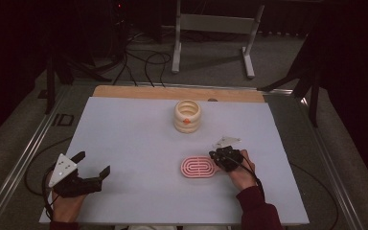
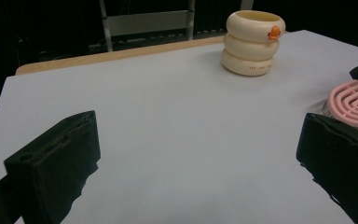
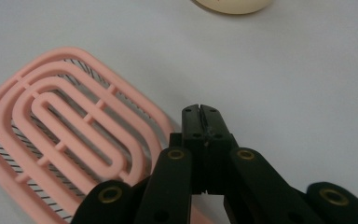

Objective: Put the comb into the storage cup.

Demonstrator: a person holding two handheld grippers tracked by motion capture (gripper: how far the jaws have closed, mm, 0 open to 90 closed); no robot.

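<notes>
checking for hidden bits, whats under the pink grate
Through the slots of the pink grate, thin dark bristle-like lines show beneath it, with the white mat around it. What lies under the solid ribs is covered.

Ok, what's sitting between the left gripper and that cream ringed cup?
Nothing: the left gripper and the cream ringed cup have bare white table sheet between them, as the high view and the left gripper view show.

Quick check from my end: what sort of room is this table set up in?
Probably a lab or recording workspace, not a home: dark curtains around, loose cables on the grey floor, a metal stand behind the white-topped table, and metal rails along its sides.
</notes>
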